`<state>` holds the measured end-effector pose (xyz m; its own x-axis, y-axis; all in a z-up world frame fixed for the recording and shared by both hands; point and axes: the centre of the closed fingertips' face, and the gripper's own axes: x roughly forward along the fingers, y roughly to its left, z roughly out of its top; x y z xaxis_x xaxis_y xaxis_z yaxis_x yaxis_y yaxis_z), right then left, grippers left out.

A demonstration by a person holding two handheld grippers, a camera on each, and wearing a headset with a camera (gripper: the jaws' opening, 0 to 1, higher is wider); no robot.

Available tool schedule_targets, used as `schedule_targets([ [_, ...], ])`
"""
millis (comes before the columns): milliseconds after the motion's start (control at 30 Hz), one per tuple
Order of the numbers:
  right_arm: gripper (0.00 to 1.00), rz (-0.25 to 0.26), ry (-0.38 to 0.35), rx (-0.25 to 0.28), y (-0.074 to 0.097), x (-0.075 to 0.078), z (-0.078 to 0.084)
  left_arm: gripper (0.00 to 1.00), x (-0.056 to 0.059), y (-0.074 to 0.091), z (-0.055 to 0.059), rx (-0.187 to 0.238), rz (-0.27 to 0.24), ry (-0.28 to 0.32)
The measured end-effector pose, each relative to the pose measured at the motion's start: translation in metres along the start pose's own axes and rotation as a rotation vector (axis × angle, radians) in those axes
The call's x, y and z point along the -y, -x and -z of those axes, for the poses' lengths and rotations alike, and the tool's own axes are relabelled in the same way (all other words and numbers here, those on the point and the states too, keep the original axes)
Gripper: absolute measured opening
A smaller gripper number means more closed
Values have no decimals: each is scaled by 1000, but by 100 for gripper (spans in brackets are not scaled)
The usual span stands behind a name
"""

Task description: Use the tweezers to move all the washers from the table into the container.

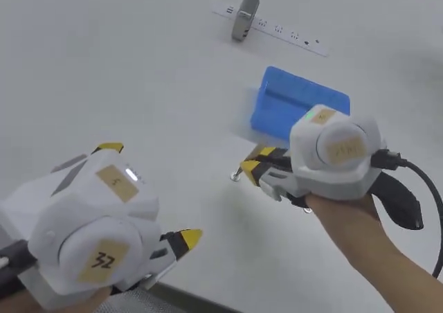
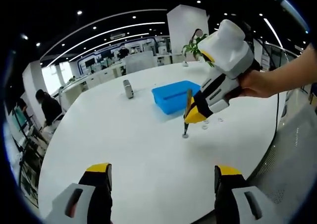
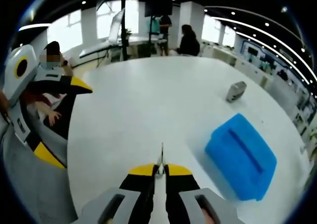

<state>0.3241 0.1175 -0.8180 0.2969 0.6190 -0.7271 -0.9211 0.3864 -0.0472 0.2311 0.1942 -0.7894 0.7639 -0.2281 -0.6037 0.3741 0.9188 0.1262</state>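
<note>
My right gripper (image 1: 255,162) (image 3: 161,170) is shut on thin metal tweezers (image 2: 187,109) (image 3: 161,157). Their tip points down at a small washer (image 1: 236,178) (image 2: 184,135) on the white table (image 1: 138,84). Whether the tip touches it I cannot tell. A few more washers (image 2: 205,124) lie just beyond it, under the right gripper. The blue container (image 1: 299,107) (image 2: 173,96) (image 3: 241,154) stands behind the tweezers, a short way off. At the near table edge my left gripper (image 1: 151,192) (image 2: 163,172) is open, nothing between its jaws.
A grey device (image 1: 244,14) (image 2: 128,88) (image 3: 236,91) stands upright at the far side next to a white power strip (image 1: 277,29). The table edge (image 1: 208,292) runs close under the left gripper. People sit in the background.
</note>
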Motion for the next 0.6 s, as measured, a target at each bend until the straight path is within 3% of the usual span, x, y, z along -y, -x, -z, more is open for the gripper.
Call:
schedule_targets([
  [600, 3, -3, -14, 0, -2, 3, 0, 87, -1, -1, 0, -1, -2, 1],
])
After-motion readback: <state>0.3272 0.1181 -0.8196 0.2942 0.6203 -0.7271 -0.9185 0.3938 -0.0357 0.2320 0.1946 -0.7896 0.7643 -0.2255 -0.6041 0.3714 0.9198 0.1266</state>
